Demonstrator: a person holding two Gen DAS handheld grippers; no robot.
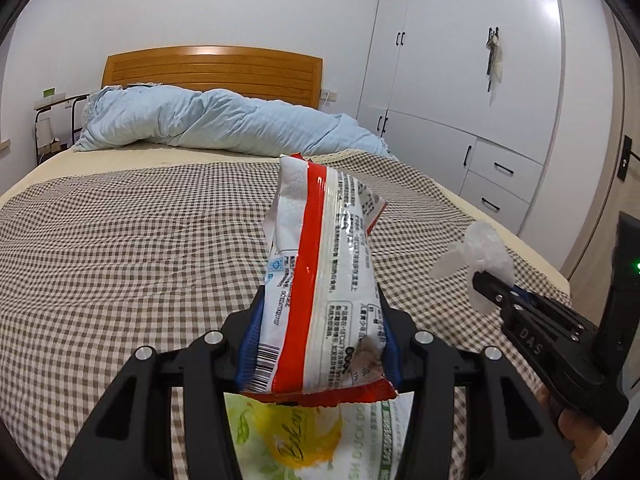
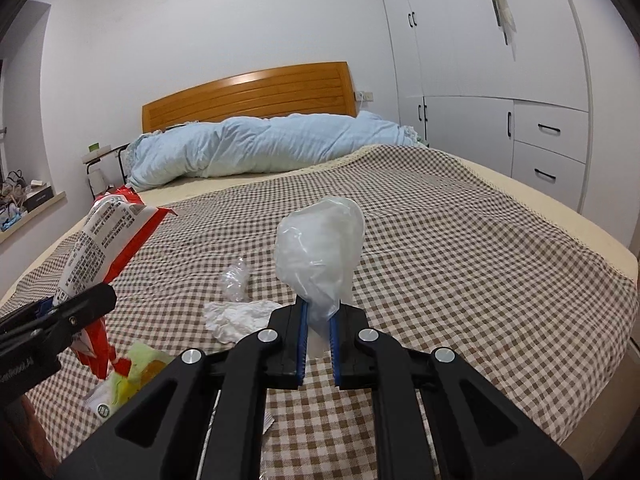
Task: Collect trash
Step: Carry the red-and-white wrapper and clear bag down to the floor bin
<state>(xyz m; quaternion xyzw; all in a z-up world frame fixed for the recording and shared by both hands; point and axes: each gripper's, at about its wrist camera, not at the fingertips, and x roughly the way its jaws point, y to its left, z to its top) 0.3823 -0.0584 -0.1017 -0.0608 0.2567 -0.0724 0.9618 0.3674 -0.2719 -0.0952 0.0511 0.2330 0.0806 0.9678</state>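
My left gripper (image 1: 318, 320) is shut on a red-and-white snack wrapper (image 1: 320, 264) and holds it upright above the checked bedspread (image 1: 120, 248). The wrapper also shows in the right wrist view (image 2: 100, 248), at the left. My right gripper (image 2: 319, 320) is shut on a clear plastic bag (image 2: 320, 256) that puffs up above its fingers; it shows at the right of the left wrist view (image 1: 480, 264). On the bed lie a crumpled clear wrapper (image 2: 235, 278), a white tissue (image 2: 236, 318) and a yellow-green packet (image 2: 132, 376), which also lies under my left gripper (image 1: 316, 436).
A light blue duvet (image 2: 260, 148) is bunched at the wooden headboard (image 2: 248, 96). White wardrobes with drawers (image 2: 548, 148) stand along the right side of the bed. A small side table (image 2: 100, 156) stands at the far left.
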